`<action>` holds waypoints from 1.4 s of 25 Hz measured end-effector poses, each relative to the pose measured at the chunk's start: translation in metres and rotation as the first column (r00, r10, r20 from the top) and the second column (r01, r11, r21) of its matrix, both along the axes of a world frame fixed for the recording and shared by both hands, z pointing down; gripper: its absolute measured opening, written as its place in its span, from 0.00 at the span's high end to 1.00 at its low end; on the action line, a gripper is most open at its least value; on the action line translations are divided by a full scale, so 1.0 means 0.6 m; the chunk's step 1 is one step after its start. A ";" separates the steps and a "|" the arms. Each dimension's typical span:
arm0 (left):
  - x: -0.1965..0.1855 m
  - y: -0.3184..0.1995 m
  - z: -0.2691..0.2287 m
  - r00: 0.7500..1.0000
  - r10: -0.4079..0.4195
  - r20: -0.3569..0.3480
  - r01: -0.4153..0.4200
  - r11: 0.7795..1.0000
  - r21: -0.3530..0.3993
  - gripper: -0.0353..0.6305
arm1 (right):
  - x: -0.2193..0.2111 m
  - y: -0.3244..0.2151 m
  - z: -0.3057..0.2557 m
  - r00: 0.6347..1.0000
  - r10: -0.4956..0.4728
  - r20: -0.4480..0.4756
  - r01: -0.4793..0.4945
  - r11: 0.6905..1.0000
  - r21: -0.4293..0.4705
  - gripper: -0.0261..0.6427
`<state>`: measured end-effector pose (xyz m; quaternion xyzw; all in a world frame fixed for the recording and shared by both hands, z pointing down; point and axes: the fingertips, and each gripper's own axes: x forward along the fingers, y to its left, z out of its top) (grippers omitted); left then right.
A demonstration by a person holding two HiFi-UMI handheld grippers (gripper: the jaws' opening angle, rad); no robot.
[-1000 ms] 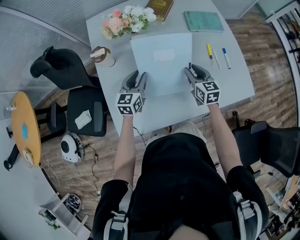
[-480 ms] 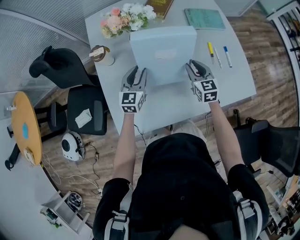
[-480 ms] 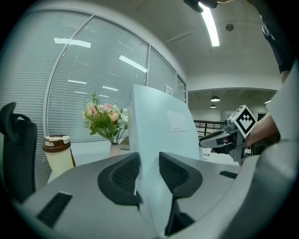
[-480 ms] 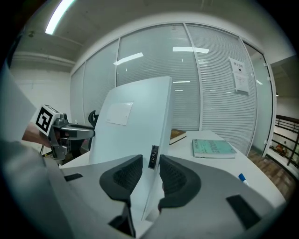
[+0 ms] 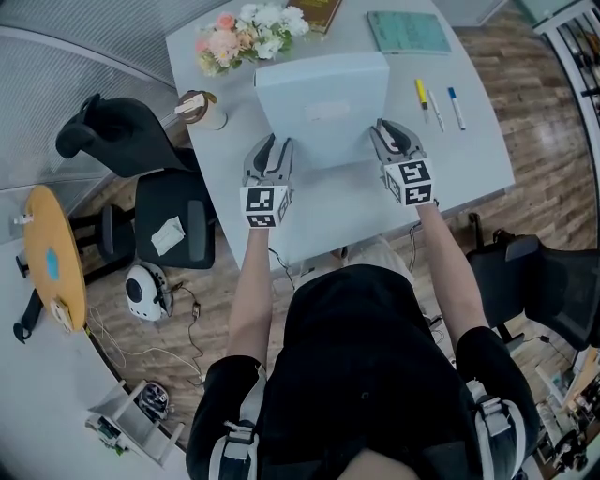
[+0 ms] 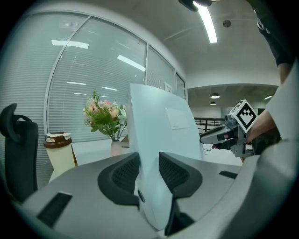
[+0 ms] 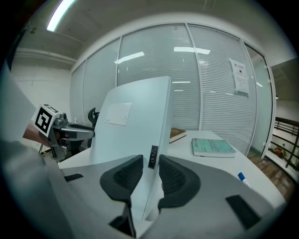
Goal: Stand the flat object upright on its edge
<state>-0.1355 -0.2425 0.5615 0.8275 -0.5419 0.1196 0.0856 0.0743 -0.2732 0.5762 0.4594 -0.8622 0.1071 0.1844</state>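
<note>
The flat object is a pale white slab (image 5: 323,103) with a small label, tipped up steeply on the white table (image 5: 469,150), top edge high. My left gripper (image 5: 270,147) grips its left side edge low down. In the left gripper view the slab (image 6: 156,121) rises from between the pads (image 6: 122,173), which press both faces. My right gripper (image 5: 384,133) holds the right side edge. In the right gripper view the slab (image 7: 135,116) sits between the pads (image 7: 174,177), and those jaws are closing on it.
Behind the slab are a flower bunch (image 5: 246,37), a brown book (image 5: 319,11) and a green book (image 5: 408,36). A lidded cup (image 5: 202,111) stands at the left, pens (image 5: 436,101) lie at the right. Black chairs (image 5: 164,220) stand off the table's left edge.
The slab has tipped up from a low slope to a steep stand, its top edge rising. Both grippers have moved slightly forward with it, still holding its sides.
</note>
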 end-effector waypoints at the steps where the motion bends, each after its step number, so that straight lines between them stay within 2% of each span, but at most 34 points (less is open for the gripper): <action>1: 0.000 0.000 0.000 1.000 0.002 0.008 -0.002 1.000 0.003 0.73 | 0.000 0.000 0.000 1.000 -0.001 -0.004 0.001 1.000 0.001 0.77; 6: -0.006 0.001 0.008 0.999 0.000 0.037 0.000 1.000 0.009 0.73 | -0.004 0.004 0.007 1.000 0.005 -0.010 -0.005 1.000 -0.001 0.79; 35: -0.005 0.066 0.015 0.999 -0.002 -0.043 0.000 0.998 -0.055 0.73 | 0.005 0.068 0.009 0.999 0.032 0.034 -0.030 0.996 -0.081 0.81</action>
